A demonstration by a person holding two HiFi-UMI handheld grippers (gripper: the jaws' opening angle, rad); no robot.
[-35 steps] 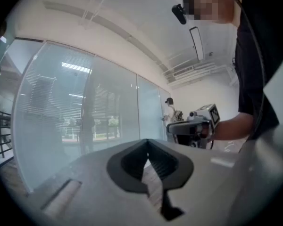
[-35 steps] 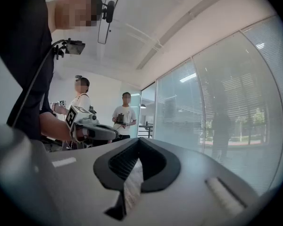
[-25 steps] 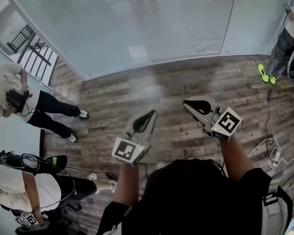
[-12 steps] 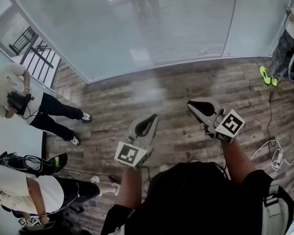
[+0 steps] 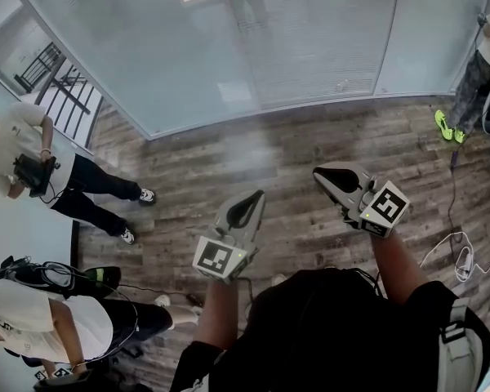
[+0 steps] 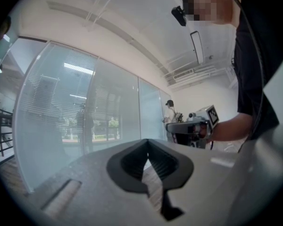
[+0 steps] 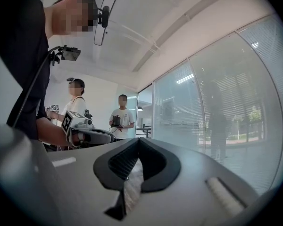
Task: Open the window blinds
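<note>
The window blinds (image 5: 310,47) hang with closed slats behind a long glass wall (image 5: 188,72) across the top of the head view. Both grippers are held level over the wooden floor, well short of the glass. My left gripper (image 5: 256,194) is shut with nothing in it, and so is my right gripper (image 5: 320,172). In the left gripper view the jaws meet at their tips (image 6: 147,141), with the blinds (image 6: 52,107) beyond and the right gripper (image 6: 186,126) off to the side. The right gripper view shows touching tips (image 7: 139,140) and the blinds (image 7: 226,102) to the right.
Two people (image 5: 33,170) stand or sit at the left near a dark railing (image 5: 53,68). Another person in green shoes (image 5: 445,125) stands at the far right. A white cable (image 5: 453,251) lies on the wooden floor (image 5: 229,153) at the right.
Both grippers have drifted slightly along with the person holding them, and the bystanders at the left have shifted a little in the picture. The jaws stay shut.
</note>
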